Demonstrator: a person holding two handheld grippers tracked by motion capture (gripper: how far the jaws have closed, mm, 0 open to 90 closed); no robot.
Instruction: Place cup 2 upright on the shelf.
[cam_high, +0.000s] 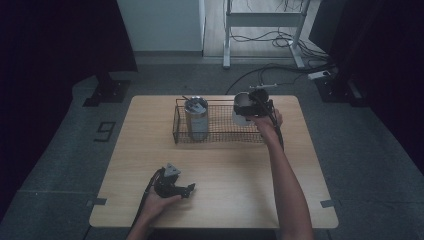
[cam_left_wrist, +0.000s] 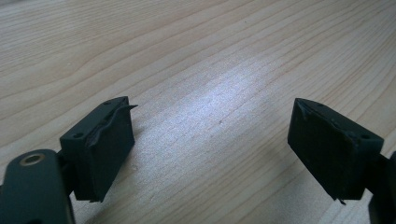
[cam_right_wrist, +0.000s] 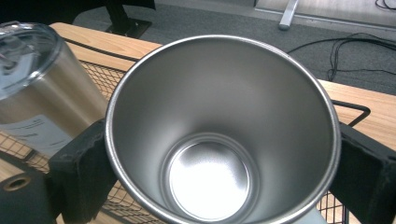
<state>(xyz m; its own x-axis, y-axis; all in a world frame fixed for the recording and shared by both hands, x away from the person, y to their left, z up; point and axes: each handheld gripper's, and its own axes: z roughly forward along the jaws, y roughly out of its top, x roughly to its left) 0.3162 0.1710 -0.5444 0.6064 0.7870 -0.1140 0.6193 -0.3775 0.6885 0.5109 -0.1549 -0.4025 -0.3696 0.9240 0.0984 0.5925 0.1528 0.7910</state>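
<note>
Clamping the open steel cup (cam_right_wrist: 219, 140) by its walls, your right gripper (cam_high: 255, 107) hangs it over the wire basket (cam_high: 220, 131) at upper right, ready to drop beside the lidded tumbler (cam_high: 196, 117); your left gripper (cam_high: 175, 186) idles spread, lower left.

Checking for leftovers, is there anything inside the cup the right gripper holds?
No, the cup shows a bare, shiny steel bottom between the right gripper's jaws.

A lidded steel tumbler (cam_high: 196, 118) stands upright in the left end of a black wire basket (cam_high: 218, 136) on the wooden worktop (cam_high: 225, 175). Cables (cam_high: 280, 40) trail across the floor beyond.
</note>
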